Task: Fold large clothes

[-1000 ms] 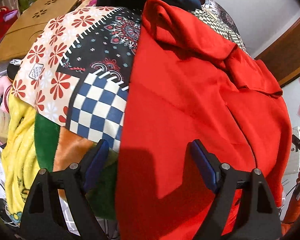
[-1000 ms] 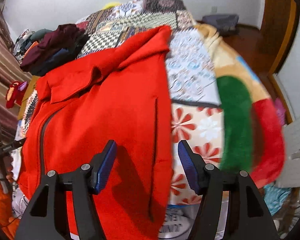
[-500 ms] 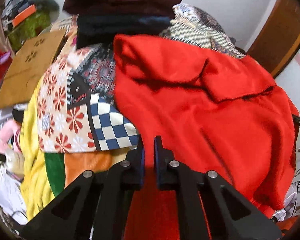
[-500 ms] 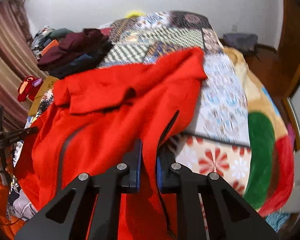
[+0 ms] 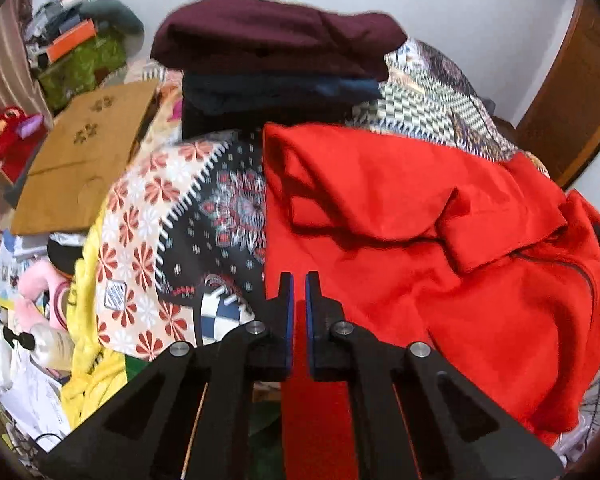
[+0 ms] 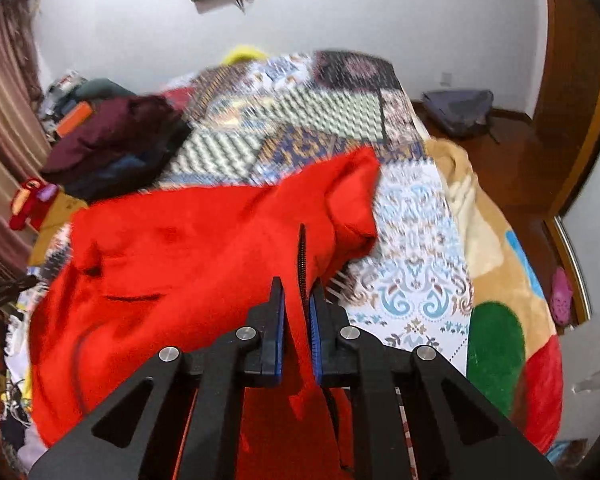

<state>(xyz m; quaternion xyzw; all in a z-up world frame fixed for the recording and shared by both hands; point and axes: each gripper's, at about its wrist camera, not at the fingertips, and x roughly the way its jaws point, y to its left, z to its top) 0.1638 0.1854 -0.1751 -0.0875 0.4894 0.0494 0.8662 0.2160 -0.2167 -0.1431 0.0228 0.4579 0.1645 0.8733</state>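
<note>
Both tongs, our left gripper [image 5: 296,312] and right gripper [image 6: 298,320], are pinching the red jacket [image 5: 440,240] over the patchwork quilt [image 6: 416,232].

Evenly, softly lit indoors; no glare. Heavy fisheye bending and dark vignetting at corners. Motion blur across quilt [image 6: 300,120] in right view; soft shadows under folds of red jacket [image 5: 420,240].
</note>
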